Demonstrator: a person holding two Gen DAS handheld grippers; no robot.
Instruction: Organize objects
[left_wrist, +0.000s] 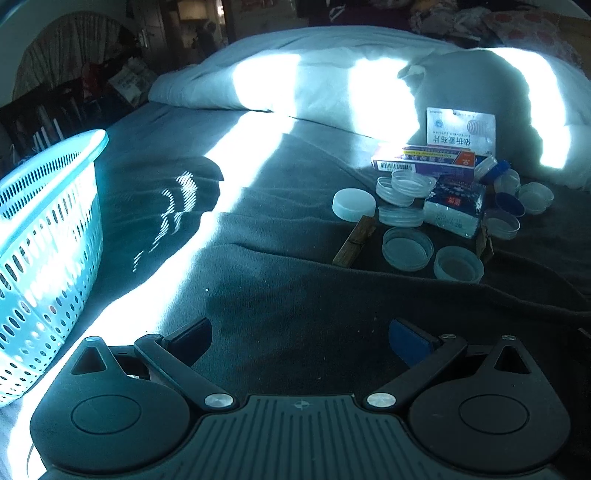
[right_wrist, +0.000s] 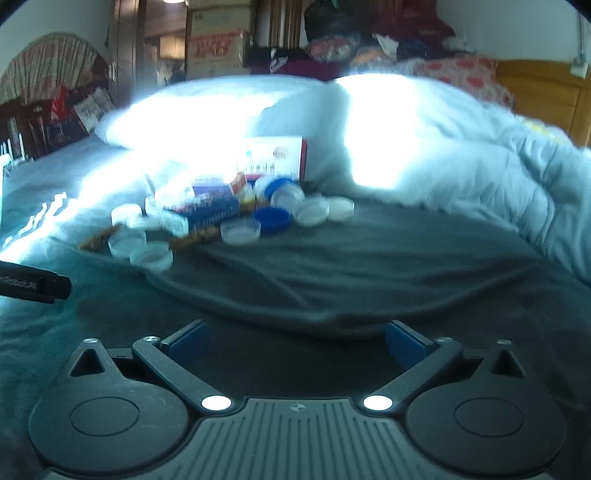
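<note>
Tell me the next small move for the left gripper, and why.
Probably ease the left gripper forward and right toward the white cap at the pile's near-left edge: its jaws are open and empty, nothing is held, and the basket waits on its left.

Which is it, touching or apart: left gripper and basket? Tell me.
Apart. The left wrist view shows it: the left gripper hangs open over the dark blanket, and a sunlit strip of bedding separates its left finger from the basket.

We see a matt grey cloth blanket (left_wrist: 295, 258) under our tongs, a perforated glossy plastic basket (left_wrist: 48, 229) left of them, and smooth translucent plastic lids (left_wrist: 406, 247) beside glossy cardboard boxes (left_wrist: 424, 158) ahead.
</note>
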